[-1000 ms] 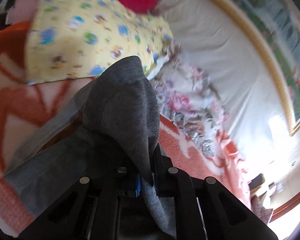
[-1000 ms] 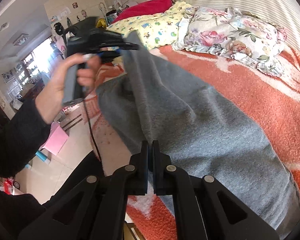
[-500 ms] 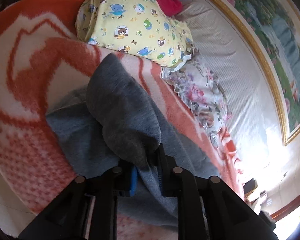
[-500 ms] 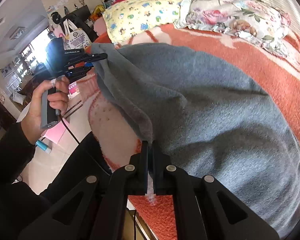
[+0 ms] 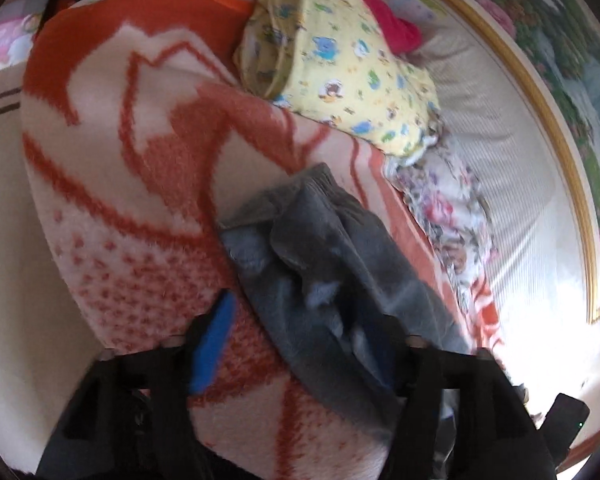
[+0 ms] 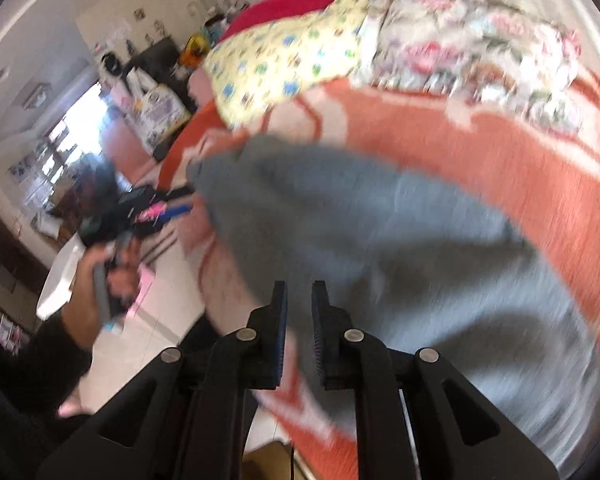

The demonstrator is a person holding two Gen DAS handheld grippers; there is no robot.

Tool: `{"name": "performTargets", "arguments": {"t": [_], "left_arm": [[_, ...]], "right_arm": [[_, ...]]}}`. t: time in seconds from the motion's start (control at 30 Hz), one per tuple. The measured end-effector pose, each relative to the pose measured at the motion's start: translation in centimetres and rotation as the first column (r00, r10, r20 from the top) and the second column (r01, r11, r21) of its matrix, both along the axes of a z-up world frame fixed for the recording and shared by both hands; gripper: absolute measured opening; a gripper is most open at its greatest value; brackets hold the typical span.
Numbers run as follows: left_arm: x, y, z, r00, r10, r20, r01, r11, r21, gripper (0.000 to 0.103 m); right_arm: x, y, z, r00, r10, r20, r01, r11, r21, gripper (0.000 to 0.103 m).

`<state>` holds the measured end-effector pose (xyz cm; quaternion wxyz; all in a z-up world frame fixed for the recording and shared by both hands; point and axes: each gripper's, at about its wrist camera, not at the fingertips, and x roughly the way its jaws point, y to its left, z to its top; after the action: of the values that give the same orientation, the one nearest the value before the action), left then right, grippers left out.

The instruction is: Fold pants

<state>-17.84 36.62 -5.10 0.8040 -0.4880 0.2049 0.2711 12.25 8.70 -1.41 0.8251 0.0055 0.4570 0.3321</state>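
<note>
**Pants Let Go on the Bed After a Fold**

Left wrist view: The left gripper [image 5: 300,344] has just been opening, and its fingers [image 5: 212,344] now stand wide apart and released. The grey pants [image 5: 332,264] lie between and beyond the fingers in a rumpled double layer, resting on the orange and white blanket [image 5: 140,184] that covers the bed. No pad presses the cloth. The yellow pillow [image 5: 340,68] lies well beyond the pants, with the flowered pillow [image 5: 452,216] beside it. In my judgement the fingers were spread to drop the folded-over end in place.

Right wrist view: The right gripper [image 6: 299,320] has just been opening slightly; a narrow gap shows between its fingers [image 6: 278,332] and nothing is pinched there. The pants spread across the blanket just beyond them. The left gripper, held in a hand [image 6: 116,272], sits beside the pants' far edge. The picture is blurred, so fine creases cannot be judged.
</note>
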Motion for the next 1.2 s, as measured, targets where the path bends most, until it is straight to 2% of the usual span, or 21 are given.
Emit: {"name": "performTargets", "arguments": {"t": [0.03,0.1,0.17,0.2,0.3,0.37,0.4,0.47,0.57,0.67,0.73,0.87,0.9,1.0,1.03,1.13,1.2], "left_arm": [[0.1,0.2,0.1,1.0,0.008,0.003,-0.008,1.0,-0.018,0.079],[0.8,0.6,0.0,0.999,0.022,-0.027,-0.024,0.998,-0.057,0.081],[1.1,1.1,-0.3,1.0,0.025,-0.016,-0.026,0.995,-0.097,0.081],[1.2,1.2,-0.4,0.999,0.033,-0.02,-0.035,0.993,-0.111,0.081],[1.6,1.6,-0.5,0.998,0.048,-0.038,-0.053,0.99,-0.13,0.081],[2.2,1.9,-0.7,0.995,0.056,-0.087,-0.067,0.99,-0.121,0.081],[2.7,2.2,-1.2,0.991,0.06,-0.124,-0.075,0.99,-0.121,0.081],[3.2,2.5,-2.3,0.99,0.05,-0.132,-0.07,0.986,-0.15,0.081],[3.5,2.0,-2.6,0.988,0.042,-0.148,-0.059,0.992,-0.113,0.081],[3.8,1.3,-2.6,0.986,0.021,-0.165,-0.029,0.998,-0.049,0.081],[3.9,1.1,-2.7,0.986,0.023,-0.168,-0.028,0.999,-0.032,0.08],[4.3,1.2,-2.5,0.988,0.032,-0.152,-0.035,0.999,-0.018,0.078],[4.5,1.2,-2.4,0.989,0.028,-0.144,-0.031,0.999,-0.014,0.073],[5.2,1.5,-2.4,0.995,-0.018,-0.096,0.016,1.0,-0.018,0.043],[5.4,1.6,-2.5,0.996,-0.033,-0.081,0.032,0.999,-0.02,0.034],[5.8,1.4,-3.0,0.997,-0.056,-0.054,0.056,0.998,-0.011,0.019],[5.6,1.3,-2.8,0.998,-0.063,-0.019,0.063,0.998,-0.011,0.012]], "right_arm": [[0.9,0.1,0.3,1.0,-0.02,0.003,0.02,1.0,0.003,0.014],[3.8,0.5,1.0,0.997,-0.075,0.003,0.075,0.997,0.021,0.026],[6.6,0.9,1.3,0.992,-0.126,-0.009,0.126,0.991,0.049,0.059],[7.7,1.1,1.2,0.99,-0.142,-0.019,0.143,0.987,0.068,0.062],[11.5,1.7,0.5,0.982,-0.179,-0.066,0.186,0.976,0.113,0.062],[14.2,2.1,-0.8,0.971,-0.211,-0.115,0.223,0.969,0.106,0.062],[15.4,2.2,-1.7,0.964,-0.225,-0.141,0.24,0.966,0.094,0.062],[17.3,2.7,-4.0,0.949,-0.247,-0.195,0.261,0.964,0.049,0.062],[17.5,4.1,-7.0,0.942,-0.21,-0.264,0.213,0.977,-0.018,0.062],[15.3,5.6,-8.0,0.963,-0.126,-0.239,0.118,0.992,-0.049,0.062],[13.7,6.6,-7.9,0.98,-0.084,-0.18,0.07,0.994,-0.083,0.062],[12.9,7.1,-7.9,0.991,-0.047,-0.126,0.031,0.992,-0.125,0.062],[13.0,6.9,-8.0,0.991,-0.055,-0.123,0.039,0.991,-0.129,0.061],[13.9,6.7,-8.2,0.988,-0.077,-0.136,0.061,0.991,-0.121,0.059],[14.0,6.5,-8.2,0.986,-0.081,-0.147,0.065,0.992,-0.111,0.052],[14.4,6.4,-8.6,0.981,-0.082,-0.178,0.063,0.992,-0.109,0.022],[14.4,6.1,-8.5,0.978,-0.076,-0.196,0.062,0.995,-0.075,0.016]]}}
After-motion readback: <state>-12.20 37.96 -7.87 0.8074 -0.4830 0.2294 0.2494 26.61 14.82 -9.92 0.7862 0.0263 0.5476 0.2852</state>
